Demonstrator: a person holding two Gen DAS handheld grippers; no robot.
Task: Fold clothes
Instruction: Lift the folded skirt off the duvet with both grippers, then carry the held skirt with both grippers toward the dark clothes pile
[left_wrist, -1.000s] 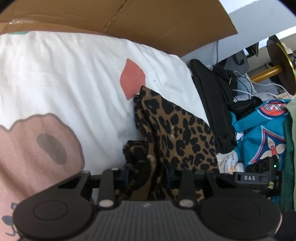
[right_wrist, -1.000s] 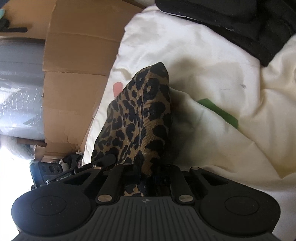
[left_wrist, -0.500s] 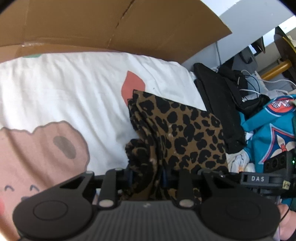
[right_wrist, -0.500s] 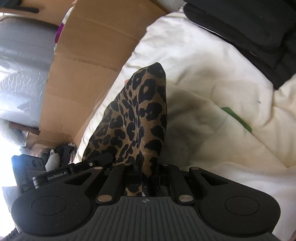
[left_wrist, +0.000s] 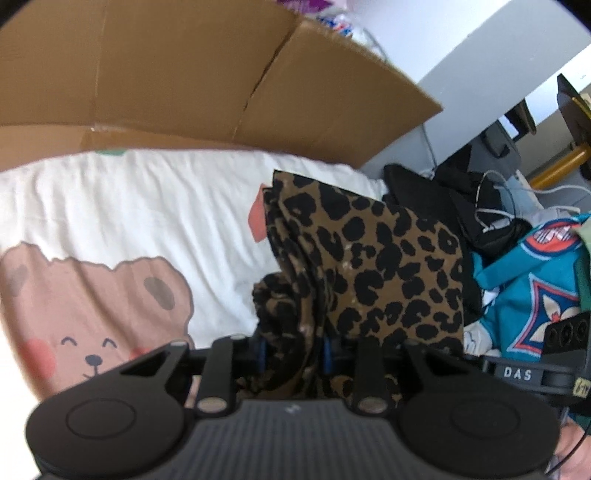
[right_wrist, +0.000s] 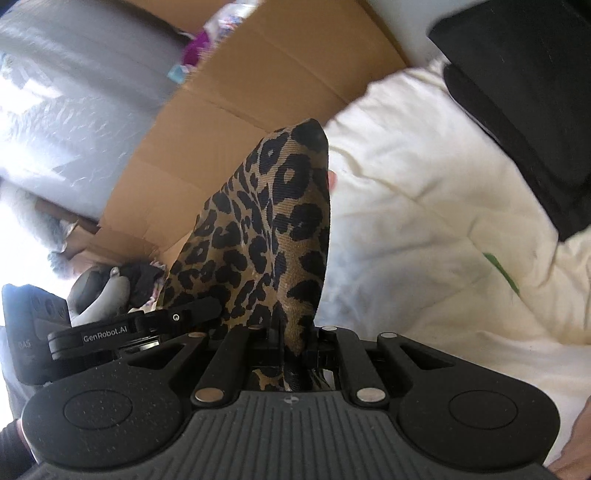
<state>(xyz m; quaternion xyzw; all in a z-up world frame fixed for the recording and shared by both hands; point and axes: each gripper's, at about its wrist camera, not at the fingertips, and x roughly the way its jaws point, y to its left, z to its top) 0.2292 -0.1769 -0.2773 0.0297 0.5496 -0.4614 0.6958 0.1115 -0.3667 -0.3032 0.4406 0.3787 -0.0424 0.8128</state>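
Note:
A leopard-print garment (left_wrist: 369, 266) hangs folded between both grippers, lifted above the white bedsheet (left_wrist: 147, 206). My left gripper (left_wrist: 293, 350) is shut on a bunched edge of it at the bottom of the left wrist view. In the right wrist view the same leopard-print garment (right_wrist: 273, 229) rises as a pointed flap, and my right gripper (right_wrist: 291, 343) is shut on its lower edge. The other gripper's body (right_wrist: 122, 328) shows close at the left. The fingertips are hidden by cloth.
A brown cardboard sheet (left_wrist: 184, 74) stands behind the bed. A bear print (left_wrist: 85, 314) marks the sheet. Black clothes (left_wrist: 454, 206), cables and a teal printed garment (left_wrist: 528, 295) are piled at the right. Black fabric (right_wrist: 528, 92) lies on the cream duvet (right_wrist: 424, 221).
Both grippers have lifted and tilted back with the garment; more cardboard and room show now. The folded leopard cloth has stayed clamped in both.

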